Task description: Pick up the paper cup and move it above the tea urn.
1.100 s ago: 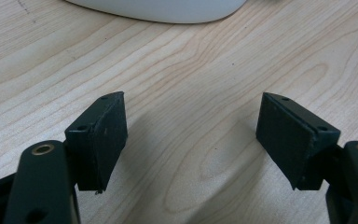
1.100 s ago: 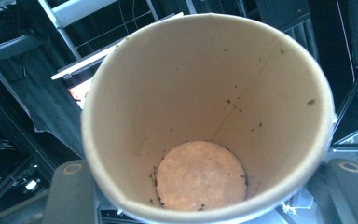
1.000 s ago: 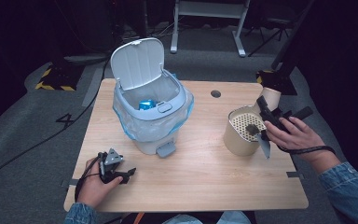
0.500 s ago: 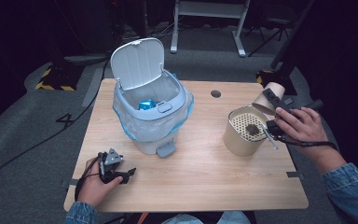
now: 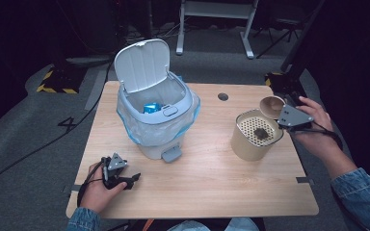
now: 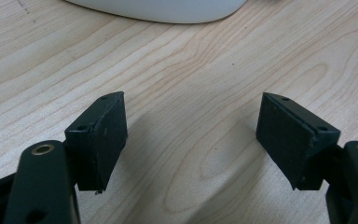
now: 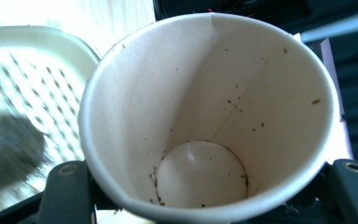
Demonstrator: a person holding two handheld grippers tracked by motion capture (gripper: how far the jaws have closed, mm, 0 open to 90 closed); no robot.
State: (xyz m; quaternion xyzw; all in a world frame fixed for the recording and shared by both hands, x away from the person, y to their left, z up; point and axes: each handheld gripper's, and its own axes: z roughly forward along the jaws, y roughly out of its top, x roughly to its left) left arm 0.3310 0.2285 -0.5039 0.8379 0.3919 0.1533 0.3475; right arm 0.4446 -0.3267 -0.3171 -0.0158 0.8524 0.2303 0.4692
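I read no writing anywhere; my right gripper (image 5: 280,111) clamps the speckled paper cup (image 7: 209,116) just beside the strainer canister (image 5: 255,135), dark clump blurred, my left gripper (image 6: 191,140) gapes over bare table (image 6: 191,70).

Right claw (image 5: 283,111) lifted paper cup (image 5: 270,106) from tilted over strainer canister (image 5: 256,135), now beside it

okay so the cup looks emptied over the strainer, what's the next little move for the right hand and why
Probably carry the paper cup across to the open bin and drop it in. The right tool grips it, only specks cling inside, and the dark clump already sits on the strainer.
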